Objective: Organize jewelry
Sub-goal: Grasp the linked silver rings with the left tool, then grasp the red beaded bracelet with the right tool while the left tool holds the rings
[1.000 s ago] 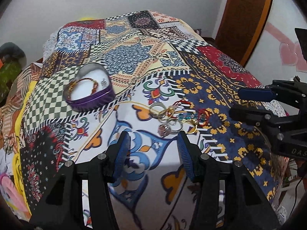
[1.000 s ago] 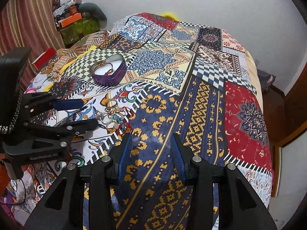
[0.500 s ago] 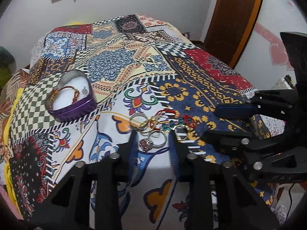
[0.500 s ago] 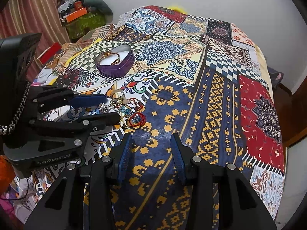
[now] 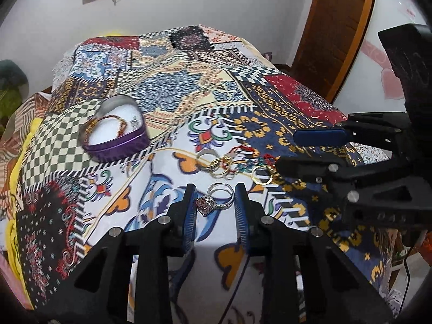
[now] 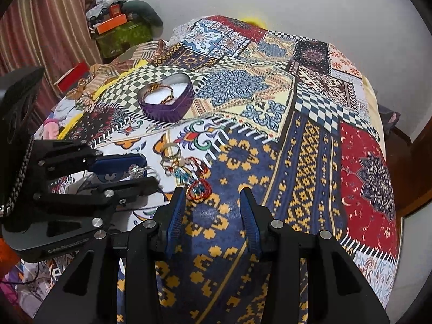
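Note:
A purple heart-shaped box (image 5: 116,135) (image 6: 167,97) sits on the patterned bedspread with a gold bracelet (image 5: 108,127) inside. A heap of rings and bracelets (image 5: 232,162) (image 6: 186,167) lies nearer. A silver ring with a pink stone (image 5: 213,201) lies between my left gripper's (image 5: 214,197) open fingers, untouched. My right gripper (image 6: 213,202) (image 5: 286,148) is open and empty, just right of a red bead bracelet (image 6: 199,189). The left gripper also shows in the right wrist view (image 6: 145,170).
The patchwork bedspread (image 6: 297,135) covers the whole bed. Clutter and boxes (image 6: 118,24) stand beyond the bed's far left corner by a striped curtain. A wooden door (image 5: 340,27) is at the right.
My left gripper has moved forward and narrowed, so the silver stone ring now lies between its fingers. My right gripper has moved closer to the jewelry heap.

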Available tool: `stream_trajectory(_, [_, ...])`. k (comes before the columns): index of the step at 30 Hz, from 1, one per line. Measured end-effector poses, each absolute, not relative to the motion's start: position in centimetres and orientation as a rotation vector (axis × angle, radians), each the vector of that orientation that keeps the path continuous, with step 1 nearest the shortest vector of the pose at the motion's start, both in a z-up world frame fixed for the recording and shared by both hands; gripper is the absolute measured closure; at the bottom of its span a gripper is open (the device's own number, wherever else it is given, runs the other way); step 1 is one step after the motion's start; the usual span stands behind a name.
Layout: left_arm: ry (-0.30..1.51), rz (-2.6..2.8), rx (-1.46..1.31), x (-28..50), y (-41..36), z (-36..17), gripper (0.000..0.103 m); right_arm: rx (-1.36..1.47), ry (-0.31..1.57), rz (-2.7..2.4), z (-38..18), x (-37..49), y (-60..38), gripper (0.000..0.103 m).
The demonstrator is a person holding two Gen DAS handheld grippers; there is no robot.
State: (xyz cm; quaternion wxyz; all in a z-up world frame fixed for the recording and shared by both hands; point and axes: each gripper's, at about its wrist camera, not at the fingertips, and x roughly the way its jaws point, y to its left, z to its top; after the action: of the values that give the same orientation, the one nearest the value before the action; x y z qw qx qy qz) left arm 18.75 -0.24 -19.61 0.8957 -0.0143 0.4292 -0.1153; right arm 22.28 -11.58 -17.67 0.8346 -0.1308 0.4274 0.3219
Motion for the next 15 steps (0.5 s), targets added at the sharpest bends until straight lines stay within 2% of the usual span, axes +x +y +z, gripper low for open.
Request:
stream_trajectory(4, [0.886, -0.218, -0.048, 18.3, 0.7, -19.5, 0.075, -0.287, 0.908, 0.687, -18.0, 22.7, -10.9, 0.065])
stream_trajectory(11, [0.892, -0.198, -0.07, 18.1, 1.7, -19.7, 0.075, -0.225, 0.961, 0.706, -19.1, 23.7, -10.9, 0.091])
stream_trajectory(15, [0.886, -0.191, -0.068, 17.9, 1.6, -19.6, 0.075, -0.179, 0.966, 0.715, -18.7, 23.8, -11.5, 0.097])
